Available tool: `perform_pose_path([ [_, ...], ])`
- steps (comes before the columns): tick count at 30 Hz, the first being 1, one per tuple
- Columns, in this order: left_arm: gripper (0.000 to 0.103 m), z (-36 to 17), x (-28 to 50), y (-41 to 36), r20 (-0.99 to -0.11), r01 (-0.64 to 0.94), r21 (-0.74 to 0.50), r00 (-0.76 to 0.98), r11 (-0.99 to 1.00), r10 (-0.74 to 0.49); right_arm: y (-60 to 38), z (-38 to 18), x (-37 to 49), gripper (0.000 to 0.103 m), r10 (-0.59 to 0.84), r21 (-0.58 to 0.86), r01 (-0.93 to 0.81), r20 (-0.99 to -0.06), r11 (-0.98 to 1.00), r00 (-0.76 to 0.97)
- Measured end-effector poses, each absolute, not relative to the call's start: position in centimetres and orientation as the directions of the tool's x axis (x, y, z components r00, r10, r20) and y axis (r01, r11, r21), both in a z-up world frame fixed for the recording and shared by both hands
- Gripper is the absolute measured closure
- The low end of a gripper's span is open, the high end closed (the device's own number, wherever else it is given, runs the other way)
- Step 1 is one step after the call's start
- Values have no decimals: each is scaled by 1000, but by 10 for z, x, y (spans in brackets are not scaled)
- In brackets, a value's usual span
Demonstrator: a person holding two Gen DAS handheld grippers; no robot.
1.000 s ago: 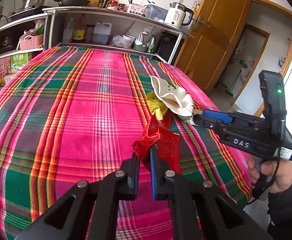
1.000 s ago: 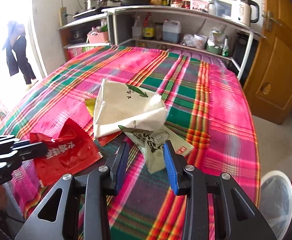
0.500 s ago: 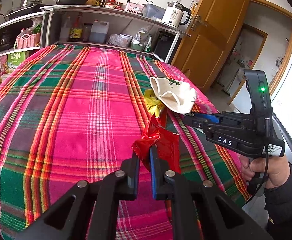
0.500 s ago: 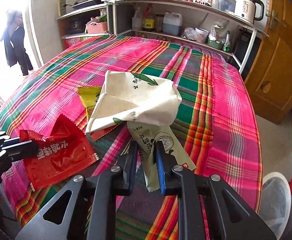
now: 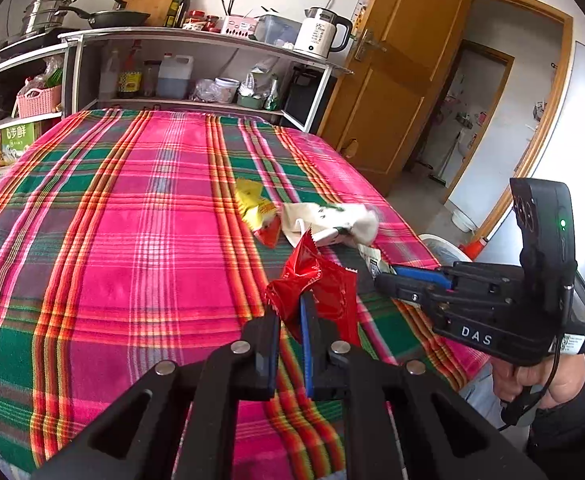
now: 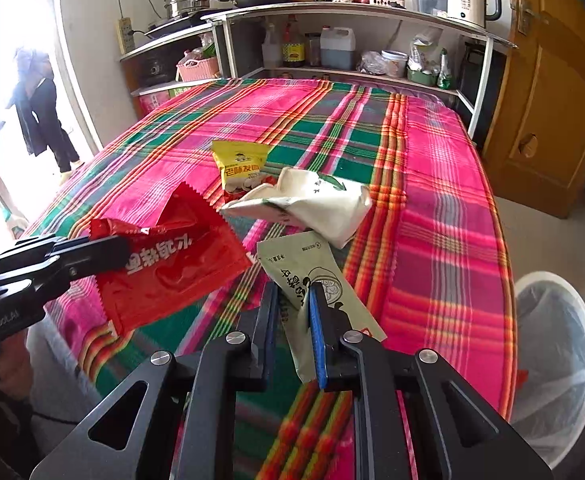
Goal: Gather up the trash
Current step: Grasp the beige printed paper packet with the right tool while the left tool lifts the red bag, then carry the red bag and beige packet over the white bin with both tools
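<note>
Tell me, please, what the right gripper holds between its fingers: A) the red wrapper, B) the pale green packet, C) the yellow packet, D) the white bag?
B: in the right wrist view the right gripper is shut on the pale green packet, while the red wrapper is in the left gripper.

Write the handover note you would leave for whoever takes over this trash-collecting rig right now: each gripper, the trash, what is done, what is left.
Left gripper: shut on the red wrapper, lifted off the table.
Right gripper: its fingers have just closed on the pale green packet.
On the plaid tablecloth: the yellow packet and the crumpled white bag, touching each other.
The lined white bin stands on the floor off the table's right edge.
Done: two pieces gripped. Left: drop both in the bin, then probably fetch the other two.
</note>
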State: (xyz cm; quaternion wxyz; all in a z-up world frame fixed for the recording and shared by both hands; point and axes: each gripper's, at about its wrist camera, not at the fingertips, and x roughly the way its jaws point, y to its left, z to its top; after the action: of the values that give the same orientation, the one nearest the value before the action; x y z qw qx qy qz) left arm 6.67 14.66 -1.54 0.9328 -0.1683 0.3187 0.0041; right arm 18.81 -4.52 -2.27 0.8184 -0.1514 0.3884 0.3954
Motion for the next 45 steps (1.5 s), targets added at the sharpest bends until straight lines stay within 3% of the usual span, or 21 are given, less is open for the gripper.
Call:
perform_pose_path([
  [28,93,23,95,69,-559,28,-257,811,966,-172,-160,21,168,87,497,66,-611,-654,789,571],
  [45,93,30,138,0,-576,144,-226,777,963,-252,-230,17,186,87,433,106,-487,-644,867,631],
])
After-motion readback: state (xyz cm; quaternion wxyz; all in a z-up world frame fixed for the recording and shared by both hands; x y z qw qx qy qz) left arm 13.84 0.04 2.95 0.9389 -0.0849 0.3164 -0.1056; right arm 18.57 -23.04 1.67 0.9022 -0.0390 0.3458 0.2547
